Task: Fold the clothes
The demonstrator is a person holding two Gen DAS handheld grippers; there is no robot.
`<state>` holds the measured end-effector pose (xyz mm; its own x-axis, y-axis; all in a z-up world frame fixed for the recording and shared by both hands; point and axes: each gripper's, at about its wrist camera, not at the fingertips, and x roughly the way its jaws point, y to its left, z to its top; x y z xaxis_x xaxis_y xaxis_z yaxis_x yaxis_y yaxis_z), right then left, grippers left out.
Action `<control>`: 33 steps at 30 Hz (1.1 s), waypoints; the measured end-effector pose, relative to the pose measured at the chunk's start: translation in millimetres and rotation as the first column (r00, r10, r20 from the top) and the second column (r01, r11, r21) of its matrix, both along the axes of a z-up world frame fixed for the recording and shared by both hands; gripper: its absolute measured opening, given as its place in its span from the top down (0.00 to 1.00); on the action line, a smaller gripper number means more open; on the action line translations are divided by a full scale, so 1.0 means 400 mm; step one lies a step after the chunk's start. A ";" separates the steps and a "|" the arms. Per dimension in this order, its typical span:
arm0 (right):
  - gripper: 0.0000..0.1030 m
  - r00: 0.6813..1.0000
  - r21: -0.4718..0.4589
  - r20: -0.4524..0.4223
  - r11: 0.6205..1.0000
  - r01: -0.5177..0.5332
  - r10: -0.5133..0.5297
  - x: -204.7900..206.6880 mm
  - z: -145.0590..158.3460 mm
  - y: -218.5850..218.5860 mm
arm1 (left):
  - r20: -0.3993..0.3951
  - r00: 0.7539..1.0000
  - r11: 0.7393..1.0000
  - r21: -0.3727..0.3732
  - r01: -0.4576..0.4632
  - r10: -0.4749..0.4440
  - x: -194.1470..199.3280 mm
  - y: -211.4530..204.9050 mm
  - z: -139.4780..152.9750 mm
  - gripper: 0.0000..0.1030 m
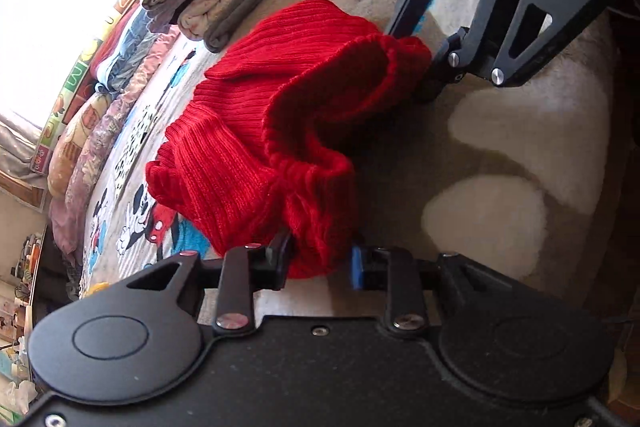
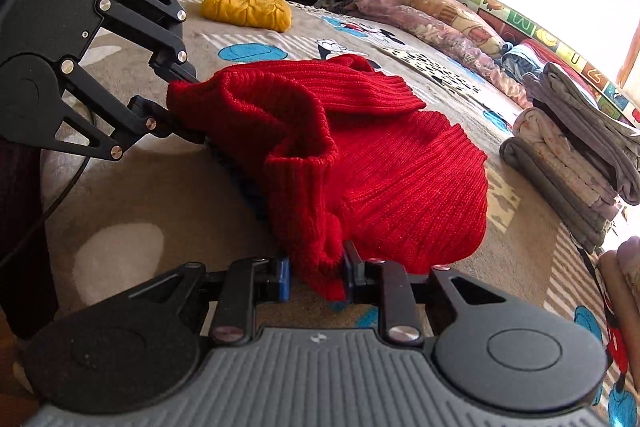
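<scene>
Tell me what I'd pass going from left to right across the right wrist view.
The other black two-finger gripper, the left gripper → mustard-yellow knitted garment → bright red ribbed knit sweater → stack of folded grey and pale floral clothes.

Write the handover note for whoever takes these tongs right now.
Left tongs: shut on the red sweater at one bunched edge.
Right tongs: shut on another edge of it.
The far part of the sweater rests on the cartoon blanket.
Done: folded stack by the window side.
Left: finish folding the red sweater; the yellow sweater lies unfolded farther back.
</scene>
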<state>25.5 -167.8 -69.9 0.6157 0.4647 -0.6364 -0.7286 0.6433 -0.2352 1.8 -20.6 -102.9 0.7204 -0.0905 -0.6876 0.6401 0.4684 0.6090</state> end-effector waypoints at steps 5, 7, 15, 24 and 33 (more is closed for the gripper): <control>0.55 0.999 -0.049 -0.016 0.998 -0.033 0.032 -0.073 -0.022 0.010 | -0.114 0.988 0.992 0.057 0.113 -0.106 -0.088 0.015 0.014 0.56; 0.54 0.998 -0.047 -0.026 0.997 -0.057 0.056 -0.097 -0.005 0.006 | -0.124 0.984 0.988 0.063 0.138 -0.130 -0.127 0.033 0.041 0.53; 0.48 0.988 0.348 -0.150 0.935 0.076 -0.024 -0.085 0.179 -0.130 | -0.051 0.998 0.969 -0.246 -0.035 0.023 -0.167 0.175 0.276 0.38; 0.23 0.892 0.849 -0.453 0.299 0.436 -0.015 0.047 0.169 -0.401 | -0.192 0.879 0.518 -0.745 -0.420 0.437 -0.072 0.233 0.383 0.14; 0.20 0.690 0.659 -0.722 0.247 0.711 -0.057 0.107 -0.116 -0.382 | -0.111 0.892 0.726 -0.542 -0.424 0.439 0.090 -0.046 0.224 0.15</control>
<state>68.5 -320.5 -116.5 0.6655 0.6949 -0.2724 -0.0784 0.4281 0.9003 37.9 -38.9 -13.3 0.7888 -0.1140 -0.6039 0.2763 0.9435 0.1828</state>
